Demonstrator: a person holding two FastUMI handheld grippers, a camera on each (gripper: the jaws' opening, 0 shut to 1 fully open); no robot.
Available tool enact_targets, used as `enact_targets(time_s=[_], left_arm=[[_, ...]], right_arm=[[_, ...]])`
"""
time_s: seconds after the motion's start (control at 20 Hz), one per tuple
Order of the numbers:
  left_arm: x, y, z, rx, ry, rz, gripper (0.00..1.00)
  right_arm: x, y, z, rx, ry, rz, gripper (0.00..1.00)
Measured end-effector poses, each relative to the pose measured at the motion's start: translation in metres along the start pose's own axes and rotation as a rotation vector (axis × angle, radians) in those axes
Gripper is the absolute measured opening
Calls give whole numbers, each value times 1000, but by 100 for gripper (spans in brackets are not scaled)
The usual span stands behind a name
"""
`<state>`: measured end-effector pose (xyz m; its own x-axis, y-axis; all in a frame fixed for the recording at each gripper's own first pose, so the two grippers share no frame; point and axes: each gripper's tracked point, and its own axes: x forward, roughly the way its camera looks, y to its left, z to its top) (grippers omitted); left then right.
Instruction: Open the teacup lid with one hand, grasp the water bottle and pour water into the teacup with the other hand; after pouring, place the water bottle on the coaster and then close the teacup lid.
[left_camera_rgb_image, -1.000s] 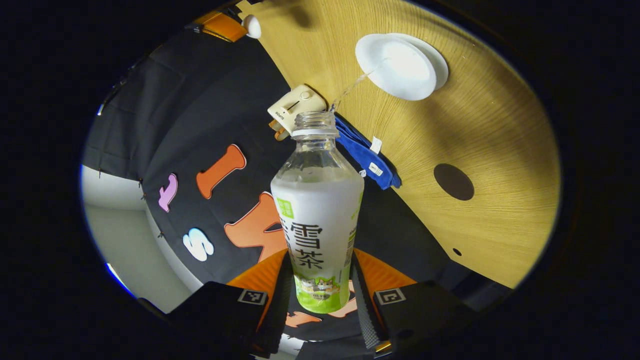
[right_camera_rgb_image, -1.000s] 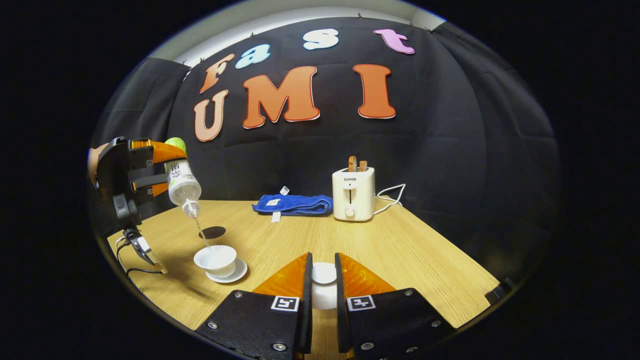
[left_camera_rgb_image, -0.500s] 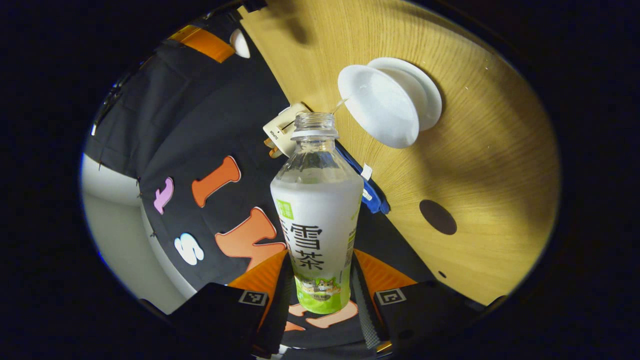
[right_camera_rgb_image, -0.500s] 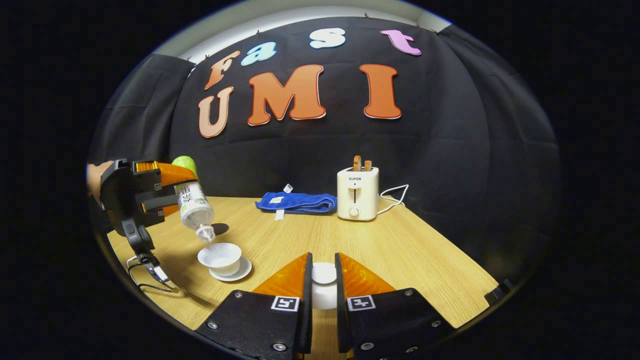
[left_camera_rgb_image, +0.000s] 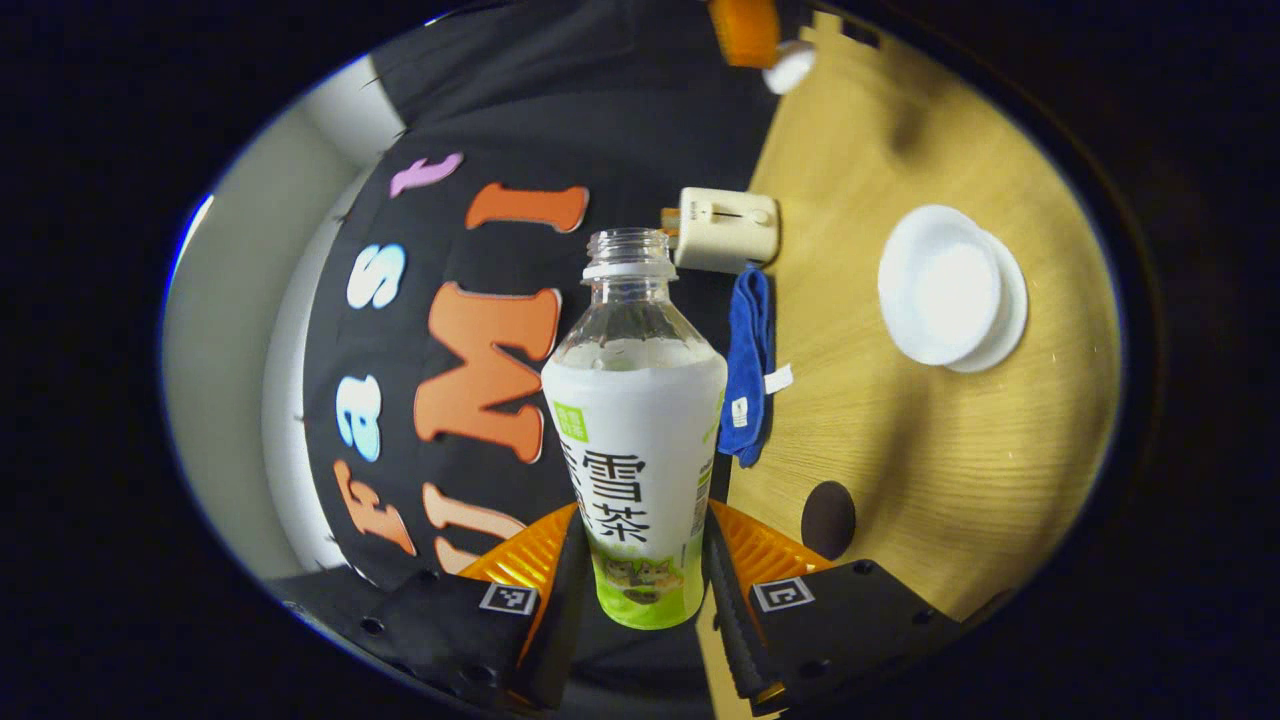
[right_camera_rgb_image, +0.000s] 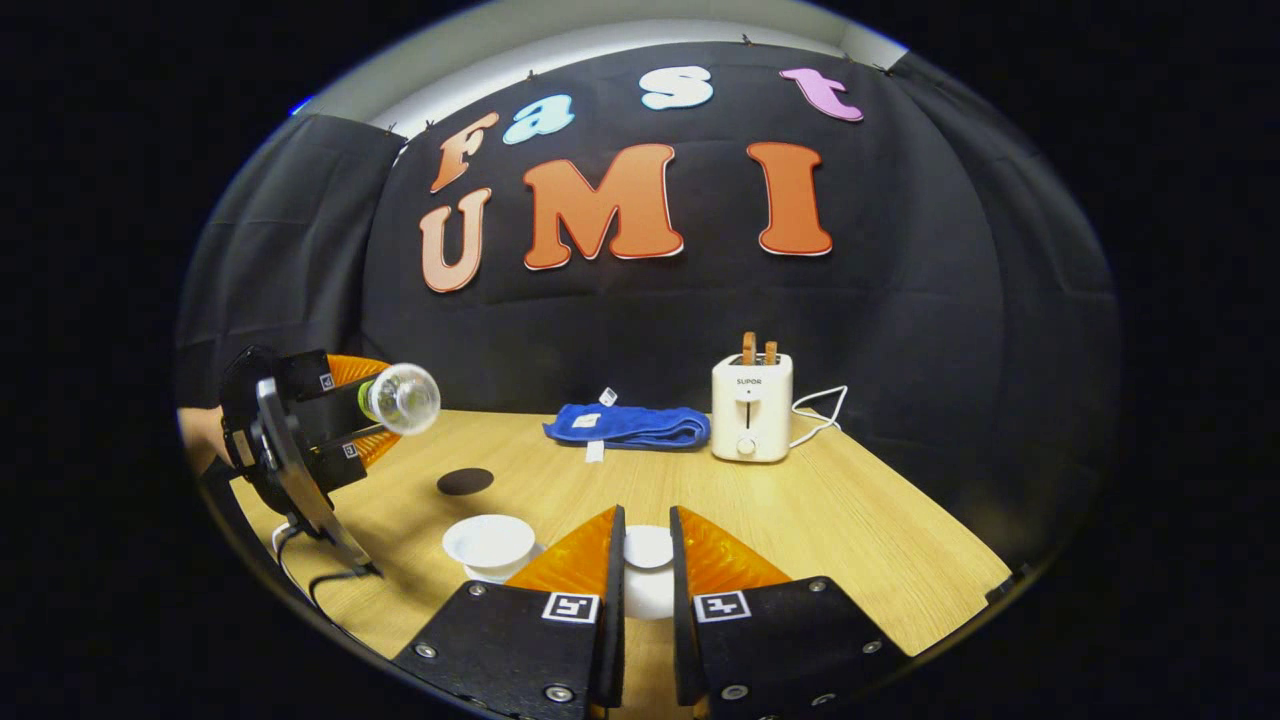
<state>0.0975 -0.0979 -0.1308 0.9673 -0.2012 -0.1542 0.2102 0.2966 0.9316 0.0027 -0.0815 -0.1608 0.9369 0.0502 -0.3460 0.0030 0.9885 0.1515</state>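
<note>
The left tongs (right_camera_rgb_image: 345, 425), clamped on the water bottle (left_camera_rgb_image: 634, 420), have tipped it back from the open teacup (right_camera_rgb_image: 490, 543); pouring looks finished. Right of the teacup, the right tongs (right_camera_rgb_image: 647, 575) clamp the lid (right_camera_rgb_image: 648, 572)

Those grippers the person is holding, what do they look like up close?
Each gripper, left and right, has a blocky black body with visible screws. A small square black-and-white marker sits on each finger base. The left gripper, seen from the right gripper view, trails a dark cable with a white plug onto the table.
</note>
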Motion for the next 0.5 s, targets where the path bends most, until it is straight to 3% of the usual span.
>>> enact_targets(time_s=[0.1,0.25,0.3,0.5], left_arm=[[7,37,-10,-195,15,63,60],[7,75,-22,-502,20,126,63],[10,87,-26,-591,13,144,60],[21,114,-49,-903,-13,189,63]], right_arm=[[5,16,8,4,-13,26,20],[13,40,20,-12,-28,59,20],[17,49,24,-25,-37,69,20],[29,80,31,-52,-45,109,20]])
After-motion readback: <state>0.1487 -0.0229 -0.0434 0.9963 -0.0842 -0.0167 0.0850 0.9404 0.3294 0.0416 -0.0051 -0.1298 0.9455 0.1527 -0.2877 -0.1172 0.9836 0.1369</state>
